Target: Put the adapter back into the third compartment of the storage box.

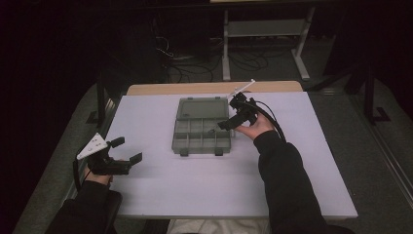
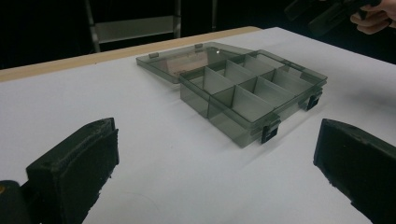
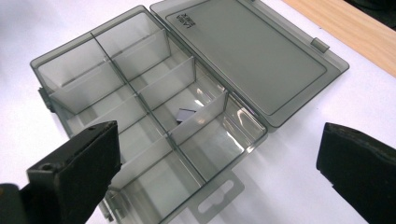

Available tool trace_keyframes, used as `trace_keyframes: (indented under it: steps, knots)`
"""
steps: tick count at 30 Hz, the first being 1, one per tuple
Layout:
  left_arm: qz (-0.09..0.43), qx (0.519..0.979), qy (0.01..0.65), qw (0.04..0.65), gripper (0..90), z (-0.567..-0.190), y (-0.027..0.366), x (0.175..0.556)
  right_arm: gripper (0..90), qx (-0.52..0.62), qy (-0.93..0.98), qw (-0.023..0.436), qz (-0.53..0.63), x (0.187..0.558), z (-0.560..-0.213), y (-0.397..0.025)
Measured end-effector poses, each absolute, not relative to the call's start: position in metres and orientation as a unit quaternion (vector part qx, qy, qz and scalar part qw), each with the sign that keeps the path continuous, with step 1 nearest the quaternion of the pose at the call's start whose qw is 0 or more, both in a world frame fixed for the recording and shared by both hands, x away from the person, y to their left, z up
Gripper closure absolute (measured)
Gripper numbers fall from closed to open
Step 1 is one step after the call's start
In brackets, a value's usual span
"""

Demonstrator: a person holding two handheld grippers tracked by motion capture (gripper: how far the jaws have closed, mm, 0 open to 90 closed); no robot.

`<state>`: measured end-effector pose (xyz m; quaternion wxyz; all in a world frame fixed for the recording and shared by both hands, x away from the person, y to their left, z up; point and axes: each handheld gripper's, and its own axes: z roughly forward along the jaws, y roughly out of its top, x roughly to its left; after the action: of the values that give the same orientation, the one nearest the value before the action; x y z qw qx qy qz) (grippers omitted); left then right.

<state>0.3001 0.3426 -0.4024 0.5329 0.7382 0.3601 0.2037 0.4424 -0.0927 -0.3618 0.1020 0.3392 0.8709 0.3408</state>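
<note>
Smoky clear compartment box (image 1: 202,131) lies open, lid (image 1: 203,108) flat.

Small dark chip (image 3: 185,115) in the organizer box (image 3: 140,126) too small to identify, lid label (image 3: 185,21) unreadable, box's near corner cut off by frame edge, room beyond the bench (image 1: 311,161) lost in darkness

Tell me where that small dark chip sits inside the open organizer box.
The small dark chip lies in a middle compartment of the smoky transparent plastic organizer box, in the row next to the flat-open lid, leaning against a divider.
</note>
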Motion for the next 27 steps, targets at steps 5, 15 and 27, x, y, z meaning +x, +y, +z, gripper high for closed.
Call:
trace_keyframes:
  steps: [5,15,27]
  knots:
    - [0.203,0.738,0.36,0.533,0.0,-0.402,0.343,0.3,0.0,0.34,0.869,0.102,0.345,0.435,-0.362,-0.101]
    - [0.204,0.738,0.361,0.532,0.0,-0.403,0.342,0.3,0.0,0.345,0.858,0.104,0.365,0.42,-0.362,-0.116]
    - [0.208,0.741,0.358,0.528,0.0,-0.402,0.342,0.3,0.0,0.356,0.85,0.115,0.37,0.399,-0.361,-0.136]
